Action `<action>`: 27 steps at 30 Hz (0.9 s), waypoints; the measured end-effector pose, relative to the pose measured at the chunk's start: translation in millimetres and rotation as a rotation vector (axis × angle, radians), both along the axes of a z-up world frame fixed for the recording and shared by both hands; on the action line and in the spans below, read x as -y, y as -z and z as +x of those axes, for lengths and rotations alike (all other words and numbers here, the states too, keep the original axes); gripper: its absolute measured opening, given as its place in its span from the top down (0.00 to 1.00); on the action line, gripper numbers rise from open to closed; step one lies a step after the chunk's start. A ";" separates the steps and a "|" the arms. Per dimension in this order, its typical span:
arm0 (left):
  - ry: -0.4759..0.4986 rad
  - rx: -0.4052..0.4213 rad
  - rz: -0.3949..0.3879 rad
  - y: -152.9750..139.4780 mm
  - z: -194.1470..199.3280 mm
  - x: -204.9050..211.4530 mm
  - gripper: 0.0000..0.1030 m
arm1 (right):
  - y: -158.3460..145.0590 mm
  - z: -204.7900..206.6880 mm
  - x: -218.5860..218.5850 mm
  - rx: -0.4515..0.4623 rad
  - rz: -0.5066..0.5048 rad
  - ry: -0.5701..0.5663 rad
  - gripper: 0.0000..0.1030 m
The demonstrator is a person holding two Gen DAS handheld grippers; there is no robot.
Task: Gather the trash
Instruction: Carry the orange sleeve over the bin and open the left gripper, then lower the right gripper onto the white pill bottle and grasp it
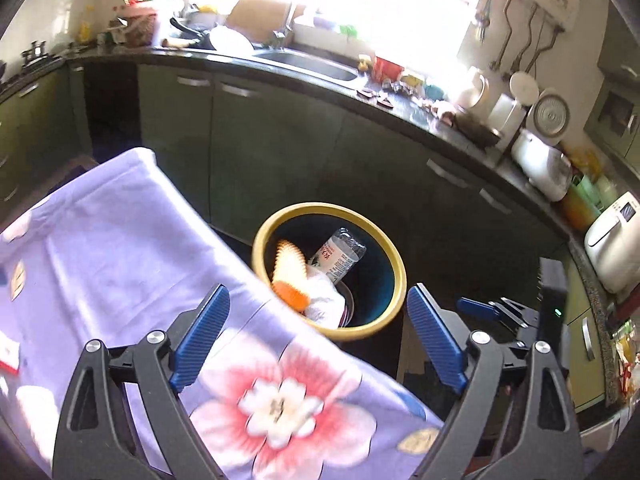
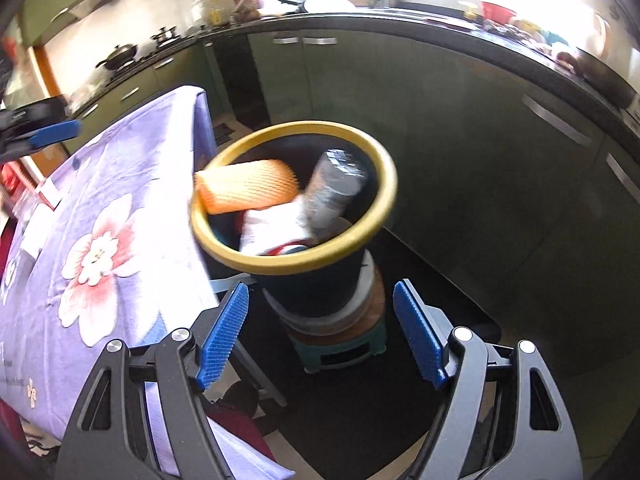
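Observation:
A dark trash bin with a yellow rim [image 1: 332, 210] [image 2: 386, 172] stands beside the table. In it lie an orange foam net [image 1: 288, 268] [image 2: 248, 190], a clear plastic bottle [image 1: 338, 256] [image 2: 336, 188] and crumpled white paper [image 1: 324, 300] [image 2: 276, 224]. My left gripper [image 1: 317, 292] is open above the table's edge and points at the bin, with nothing between its fingers. My right gripper [image 2: 321, 286] is open too, empty, low in front of the bin. One finger of each gripper shows in the other's view: the right gripper's fingertip [image 1: 478, 307] and the left gripper's fingertip [image 2: 54, 132].
A purple flowered cloth [image 1: 120, 240] [image 2: 120, 168] covers the table to the left of the bin. The bin rests on a round pad on a green stool [image 2: 340, 348]. Behind runs a dark counter with a sink [image 1: 312, 62], green cabinets [image 1: 260, 140] and a white rice cooker [image 1: 544, 168].

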State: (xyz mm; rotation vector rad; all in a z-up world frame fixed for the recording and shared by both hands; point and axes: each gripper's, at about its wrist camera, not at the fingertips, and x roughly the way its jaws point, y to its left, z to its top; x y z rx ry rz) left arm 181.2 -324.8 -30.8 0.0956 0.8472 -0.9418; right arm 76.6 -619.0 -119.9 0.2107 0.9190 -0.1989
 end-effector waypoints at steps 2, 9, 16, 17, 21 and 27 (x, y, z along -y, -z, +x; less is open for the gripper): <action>-0.032 0.022 -0.012 -4.8 -14.1 -31.5 0.16 | -4.4 7.5 -12.0 0.001 -0.015 -0.030 0.28; -0.200 0.087 -0.036 -8.0 -60.9 -148.8 0.14 | -19.1 47.4 -69.9 0.017 -0.030 -0.182 0.28; -0.443 0.082 -0.053 3.3 -84.2 -255.1 0.13 | -35.3 101.9 -182.0 0.033 0.041 -0.448 0.28; -0.468 0.077 -0.059 4.4 -86.8 -266.2 0.13 | -37.4 108.7 -199.2 0.032 0.056 -0.481 0.28; -0.541 0.102 -0.058 7.9 -98.3 -292.5 0.13 | -48.7 136.6 -262.8 0.033 0.112 -0.574 0.28; -0.552 0.130 -0.046 13.3 -108.6 -304.9 0.12 | -60.9 167.8 -335.0 0.054 0.128 -0.570 0.28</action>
